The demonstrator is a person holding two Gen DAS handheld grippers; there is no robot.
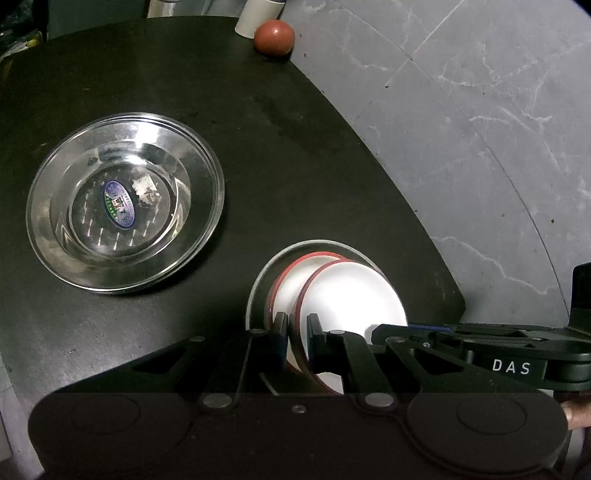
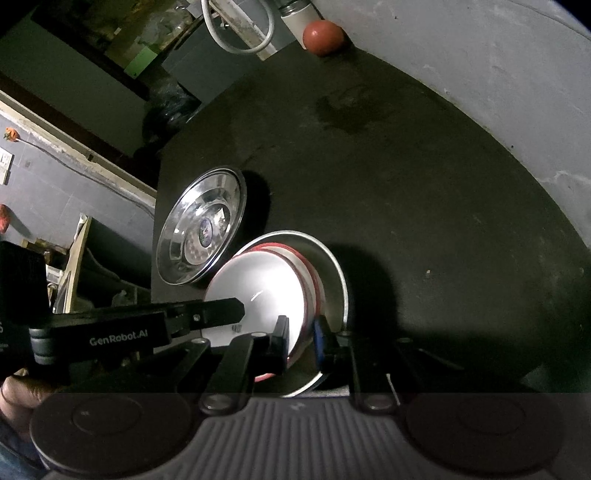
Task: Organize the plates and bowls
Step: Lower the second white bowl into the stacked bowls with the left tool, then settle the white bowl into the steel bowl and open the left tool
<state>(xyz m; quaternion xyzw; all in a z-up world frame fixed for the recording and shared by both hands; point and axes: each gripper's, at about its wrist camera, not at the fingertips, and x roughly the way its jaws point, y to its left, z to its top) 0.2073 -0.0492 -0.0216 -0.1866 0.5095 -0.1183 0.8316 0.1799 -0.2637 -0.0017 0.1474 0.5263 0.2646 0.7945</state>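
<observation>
Gripping the near rim of a white bowl with a red rim [image 1: 351,291], the left gripper [image 1: 297,332] has its jaws nearly closed, one pad inside the wall and one outside. The right gripper [image 2: 301,332] is pinched almost as narrowly on the rim on the opposite side of the stack; whether it also takes in the second bowl's edge cannot be told. In the left wrist view its black body crosses the lower right.

The bowl sits tilted inside a second red-rimmed white bowl [image 1: 295,266], rims offset, and both rest in a shallow metal plate [image 1: 258,280]. In the left wrist view the top bowl's mouth faces up and to the right. Being round, none of these has a long axis.

A steel plate [image 1: 125,203] holding a smaller steel dish with an oval blue sticker [image 1: 120,203] lies flat, mouth up, well apart to the left on the black tabletop [image 1: 258,129]. In the right wrist view it sits just beside the stack.

A reddish-brown ball [image 1: 274,37] rests at the far table edge, touching a white tube [image 1: 255,18]. Grey marbled floor [image 1: 480,110] lies beyond.
</observation>
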